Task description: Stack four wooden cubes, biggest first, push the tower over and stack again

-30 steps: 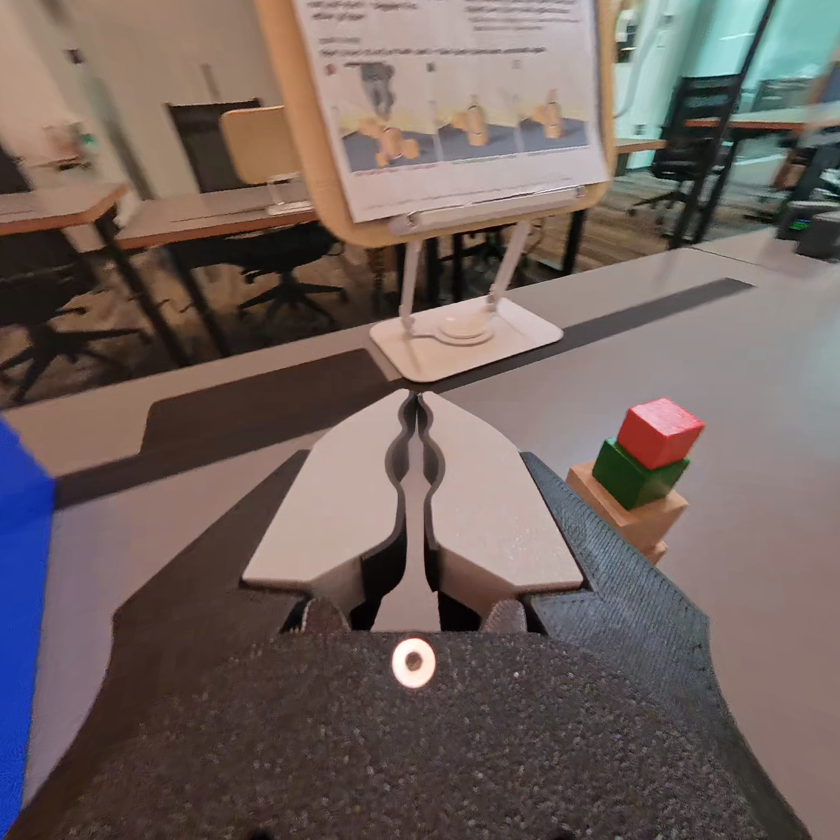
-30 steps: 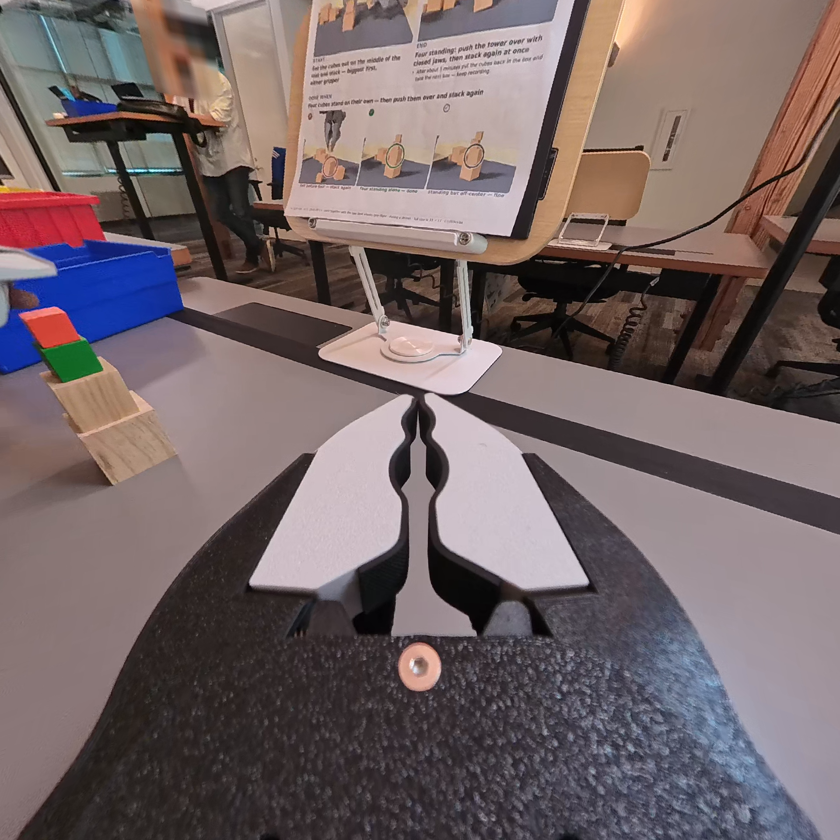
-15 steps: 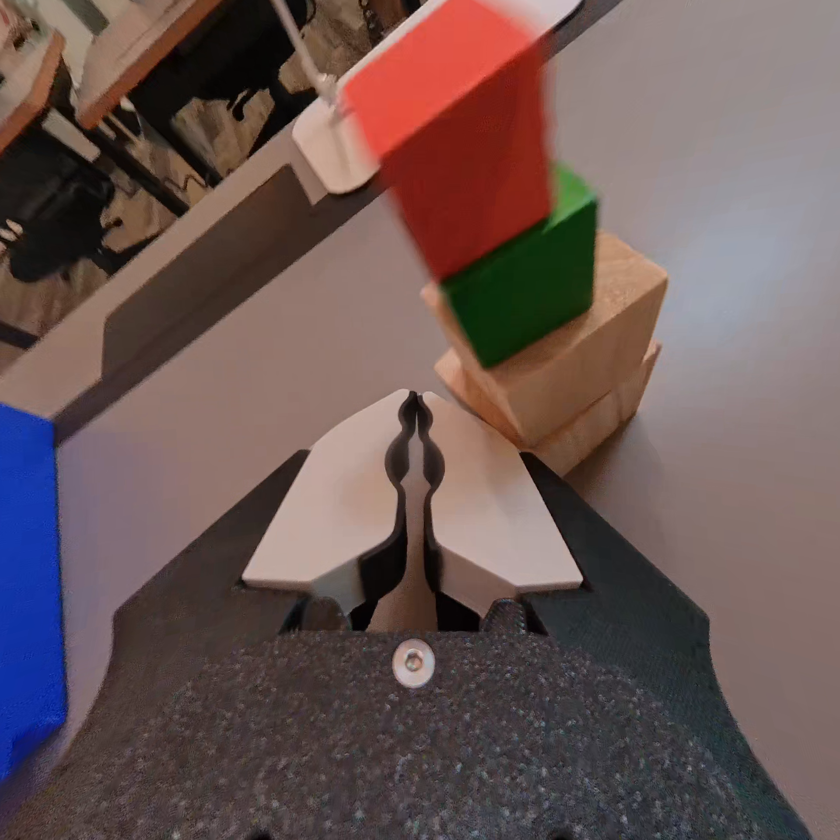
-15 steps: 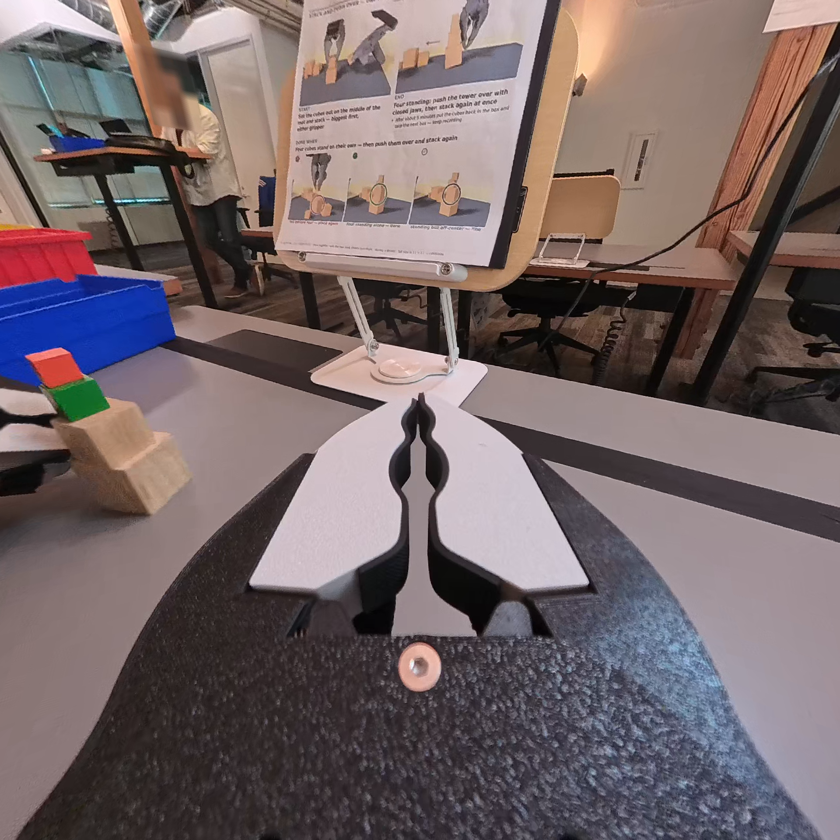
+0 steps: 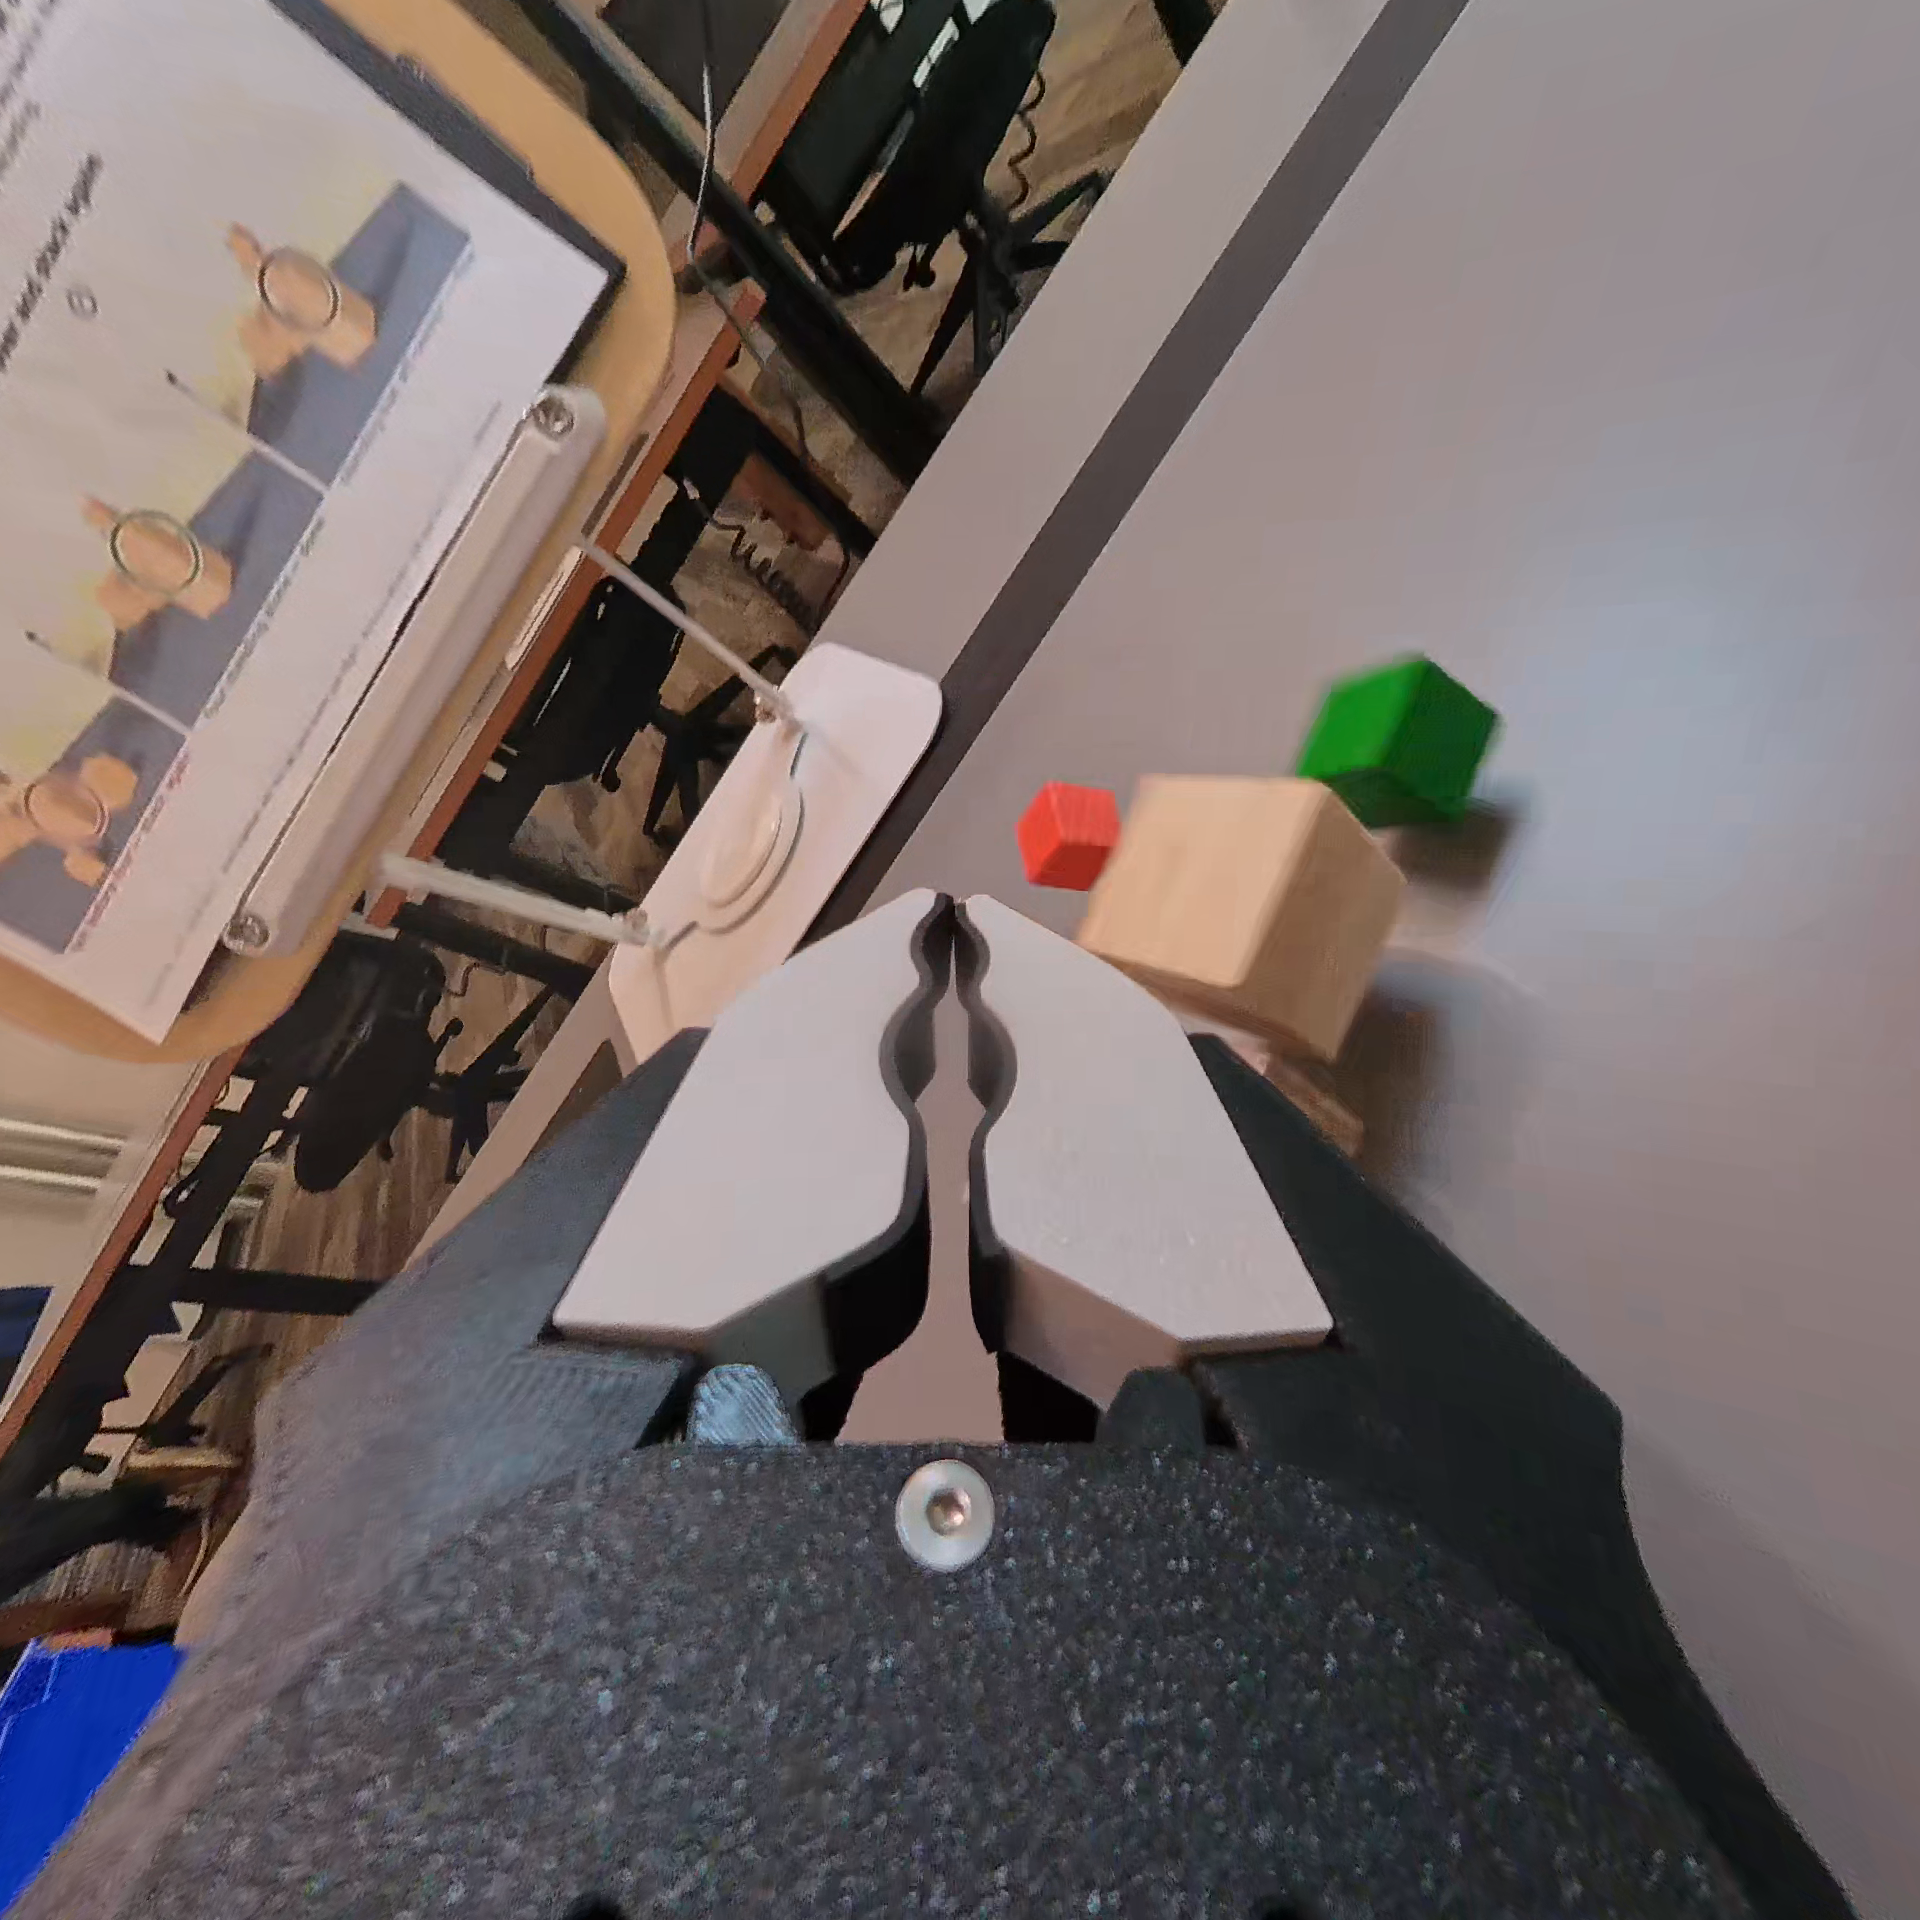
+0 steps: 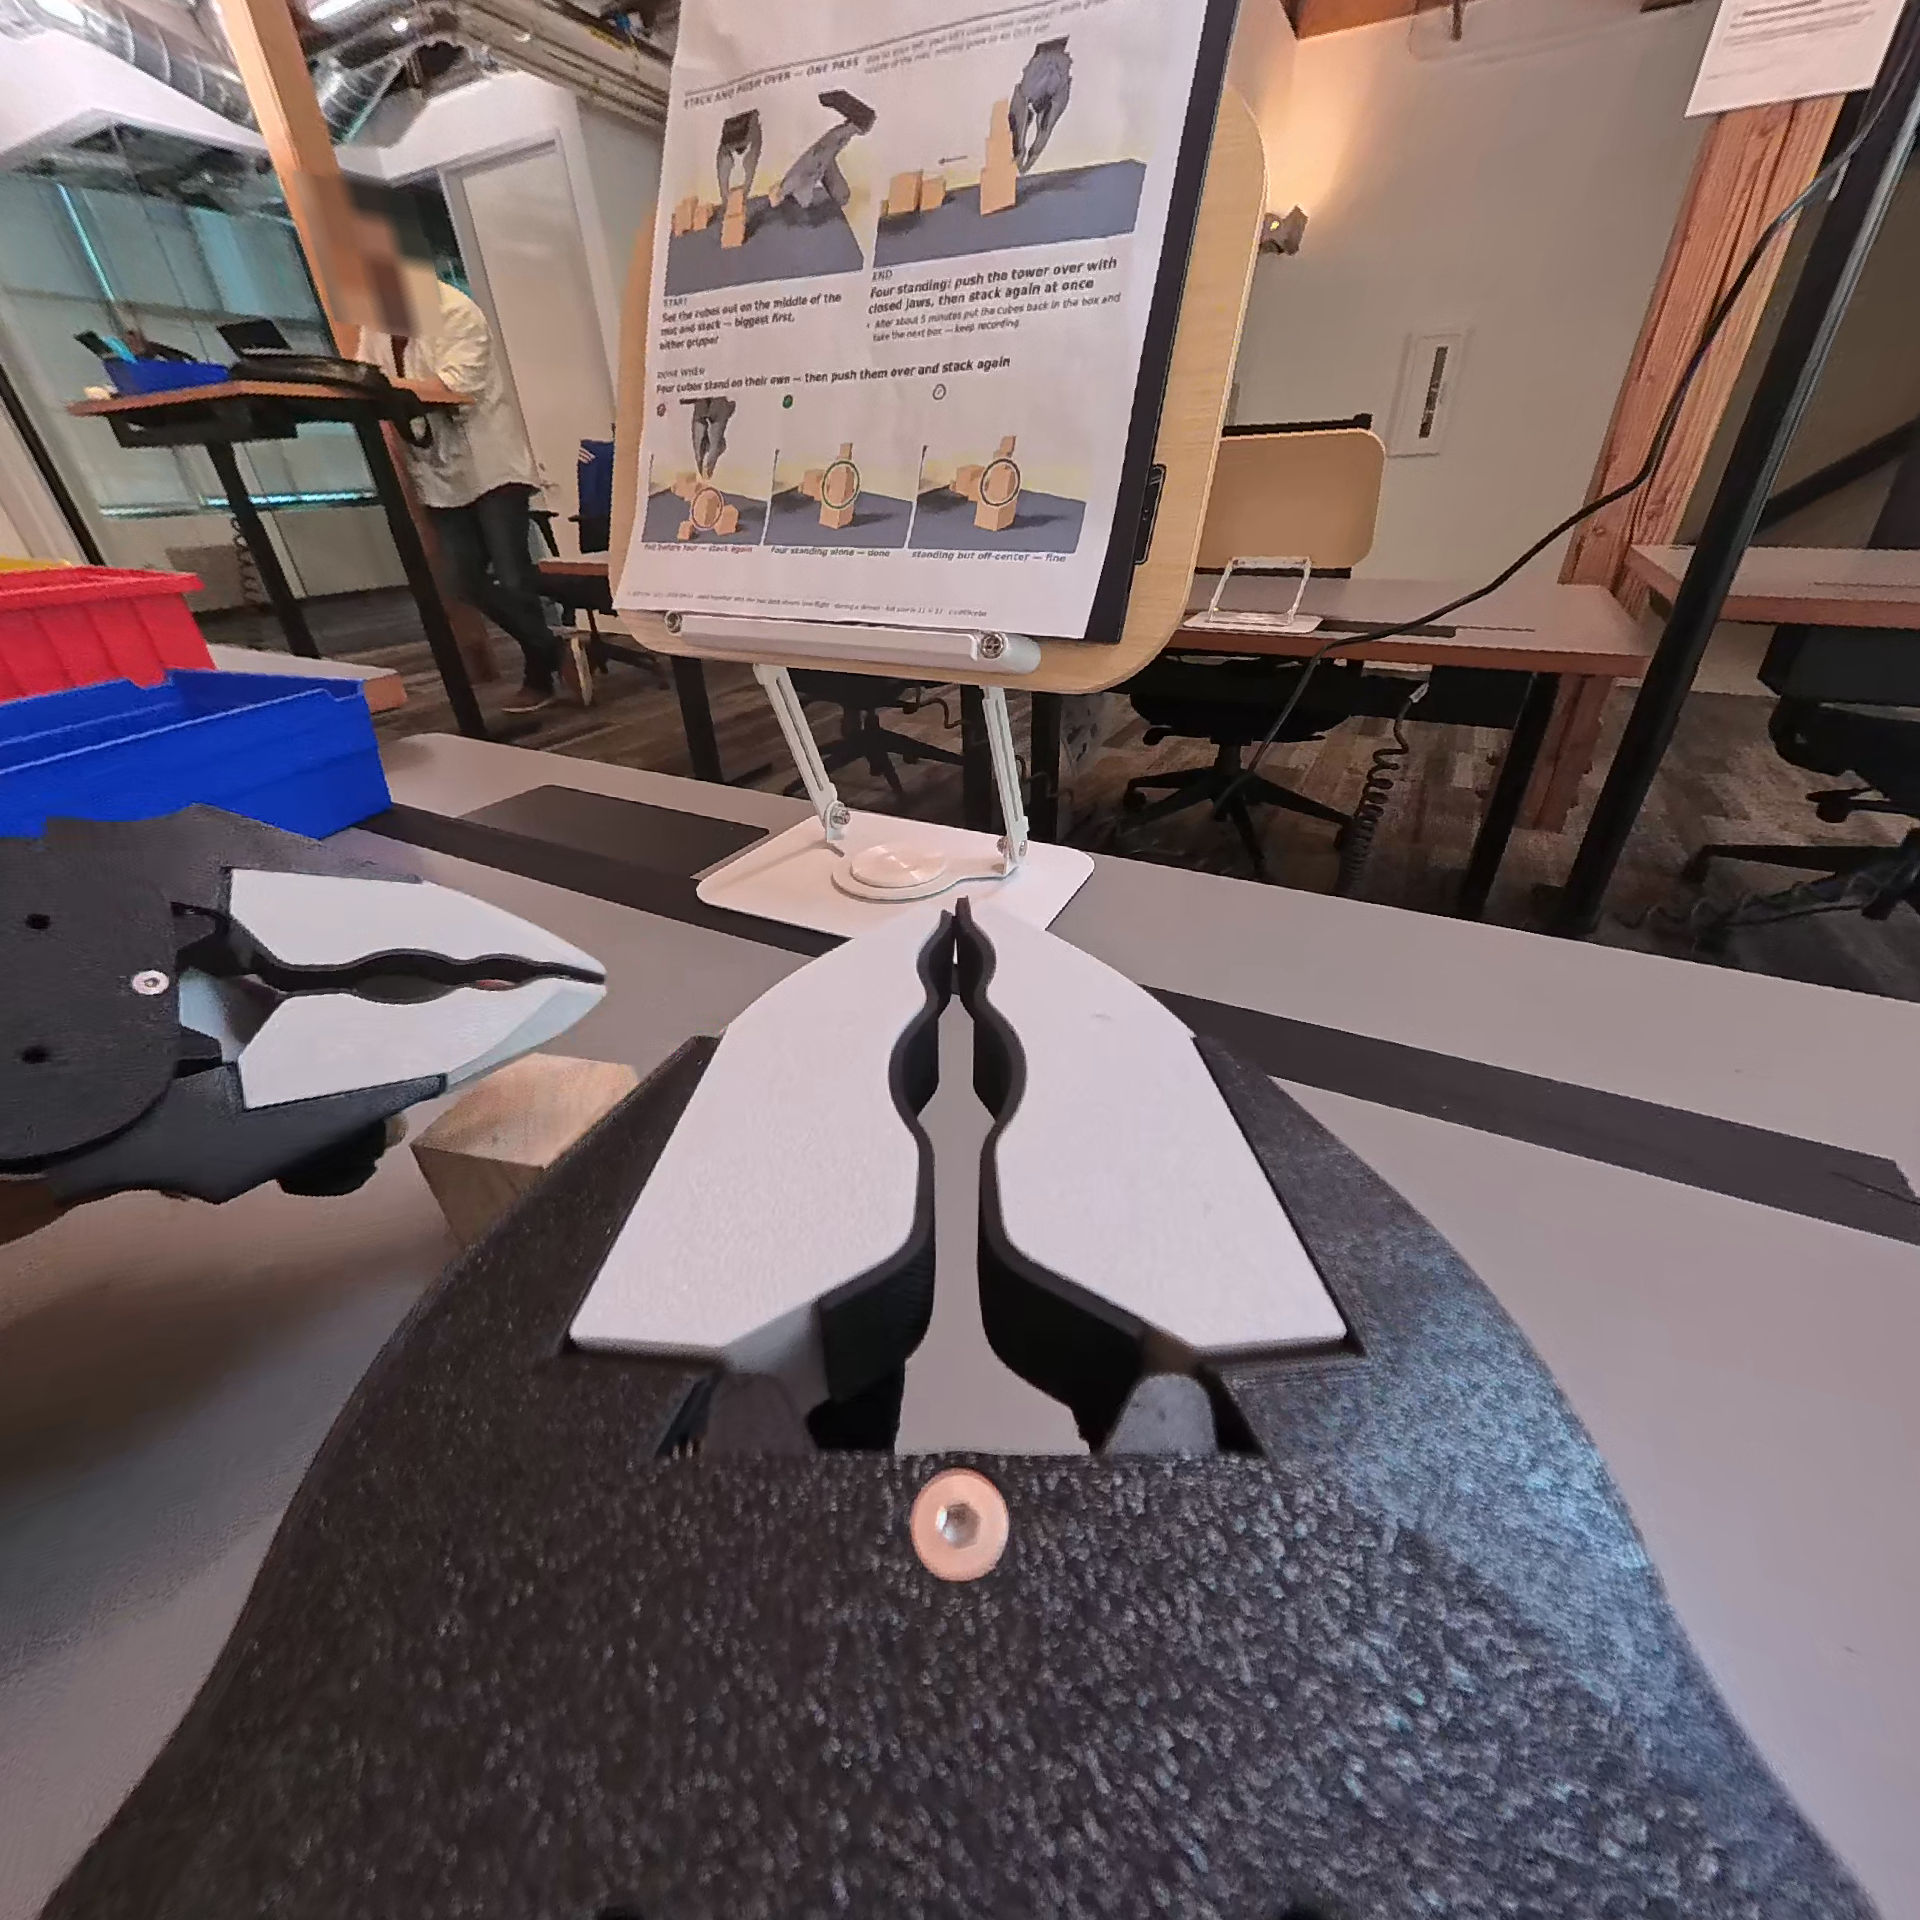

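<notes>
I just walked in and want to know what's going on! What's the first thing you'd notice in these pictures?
Bright blocks catch the eye in the left wrist view: a red cube and a green cube, blurred, on either side of a big wooden cube, just past the left gripper, whose jaws are shut on nothing. In the right wrist view, a tall picture sheet on a stand rises behind the right gripper, also shut.

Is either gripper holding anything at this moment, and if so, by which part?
Nothing is held. The left gripper and the right gripper are both shut with nothing between the fingertips; the wooden block lies beside the left one.
</notes>
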Available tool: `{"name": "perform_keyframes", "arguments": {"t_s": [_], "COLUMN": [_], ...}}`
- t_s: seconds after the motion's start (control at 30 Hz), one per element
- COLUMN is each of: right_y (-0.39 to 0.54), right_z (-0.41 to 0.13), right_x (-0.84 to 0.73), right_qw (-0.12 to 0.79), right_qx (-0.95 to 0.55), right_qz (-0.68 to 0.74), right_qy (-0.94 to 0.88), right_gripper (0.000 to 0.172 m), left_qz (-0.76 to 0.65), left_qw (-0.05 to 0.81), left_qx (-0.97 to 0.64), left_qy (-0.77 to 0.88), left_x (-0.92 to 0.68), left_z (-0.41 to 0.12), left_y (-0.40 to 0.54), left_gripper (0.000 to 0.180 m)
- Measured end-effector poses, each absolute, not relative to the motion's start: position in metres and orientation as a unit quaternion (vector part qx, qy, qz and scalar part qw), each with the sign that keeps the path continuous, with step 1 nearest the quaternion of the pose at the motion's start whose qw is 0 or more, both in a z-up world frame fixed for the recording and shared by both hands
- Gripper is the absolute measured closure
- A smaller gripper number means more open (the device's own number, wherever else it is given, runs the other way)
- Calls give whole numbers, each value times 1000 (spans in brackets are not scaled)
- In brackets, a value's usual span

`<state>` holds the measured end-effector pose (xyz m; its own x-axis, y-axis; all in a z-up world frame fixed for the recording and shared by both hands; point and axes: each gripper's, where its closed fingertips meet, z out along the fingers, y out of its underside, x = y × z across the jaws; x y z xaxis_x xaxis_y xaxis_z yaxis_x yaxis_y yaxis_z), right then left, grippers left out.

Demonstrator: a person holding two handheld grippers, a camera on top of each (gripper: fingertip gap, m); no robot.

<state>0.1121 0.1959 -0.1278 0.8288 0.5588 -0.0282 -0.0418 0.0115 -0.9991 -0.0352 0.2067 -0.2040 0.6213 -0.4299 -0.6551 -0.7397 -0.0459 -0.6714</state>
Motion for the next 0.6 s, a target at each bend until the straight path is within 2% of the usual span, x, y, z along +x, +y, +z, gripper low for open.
{"name": "perform_keyframes", "arguments": {"t_s": [0.27,0.6], "right_y": [196,197], "right_z": [-129,-132], "right_x": [111,110], "right_qw": [683,680], "right_qx": [-669,-671], "right_qz": [219,218], "right_qy": [-195,-198], "right_gripper": [171,171], "left_qz": [109,-68], "left_qw": [582,677], "left_qx": [-701,-707], "left_qy": [398,191], "left_x": [-33,-114], "left_z": [-188,-125], "left_y": [201,199], "left_gripper": [180,180]}}
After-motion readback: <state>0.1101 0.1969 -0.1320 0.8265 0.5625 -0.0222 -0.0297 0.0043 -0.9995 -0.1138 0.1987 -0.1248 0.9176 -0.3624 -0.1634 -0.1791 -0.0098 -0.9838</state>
